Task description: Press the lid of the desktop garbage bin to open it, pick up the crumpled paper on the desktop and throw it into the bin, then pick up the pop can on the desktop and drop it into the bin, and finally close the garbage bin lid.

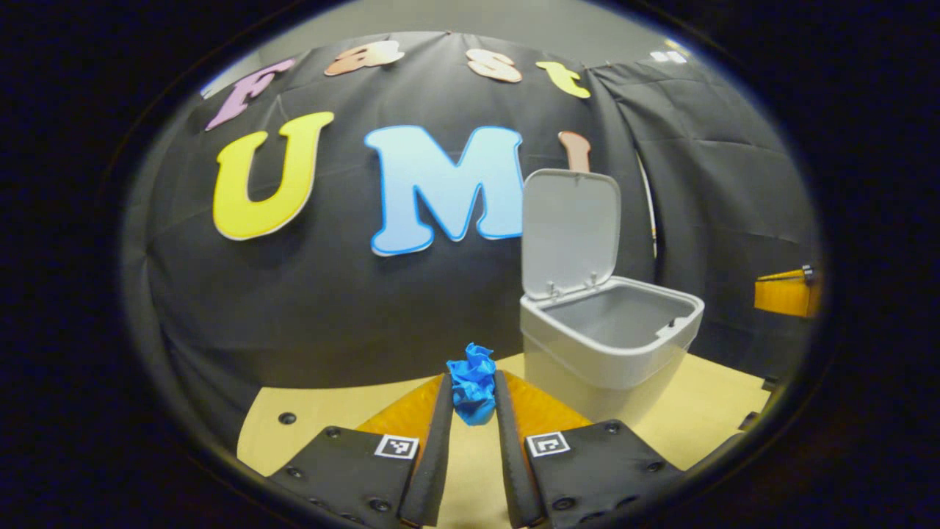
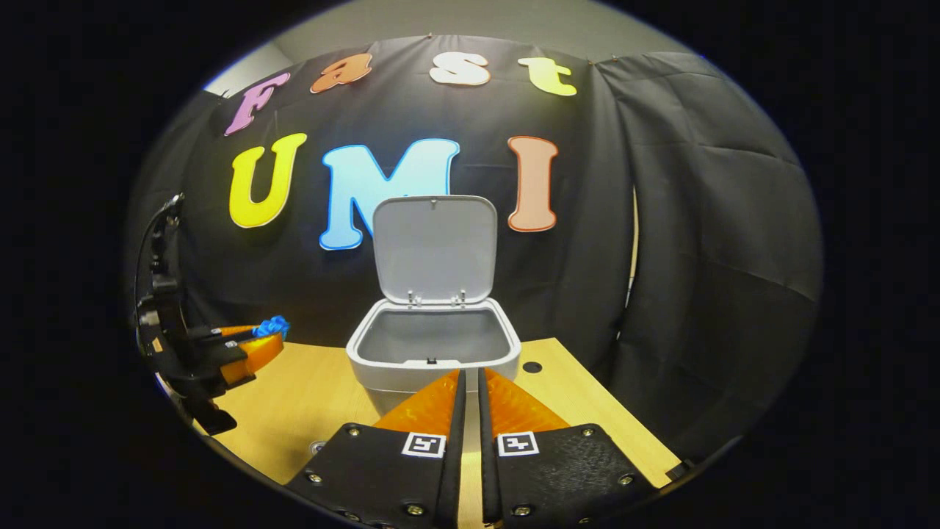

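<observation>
The white bin (image 1: 613,342) stands on the wooden desk with its lid (image 1: 569,231) tipped up and its grey inside bare. In the left gripper view my left gripper (image 1: 473,393) is shut on a crumpled blue paper (image 1: 472,382), held above the desk to the left of the bin. The right gripper view has the bin (image 2: 433,353) straight ahead, lid (image 2: 435,246) upright. My right gripper (image 2: 471,378) is shut with nothing between its fingers, just in front of the bin's near rim. The left gripper (image 2: 261,334) with the blue paper (image 2: 272,326) appears at the far left there.
The wooden desk (image 2: 294,404) runs left and right of the bin, with a small round hole (image 2: 532,366) near its back right. Black cloth walls close in behind and on the right. The right gripper's edge (image 1: 789,292) pokes in at the far right of the left gripper view.
</observation>
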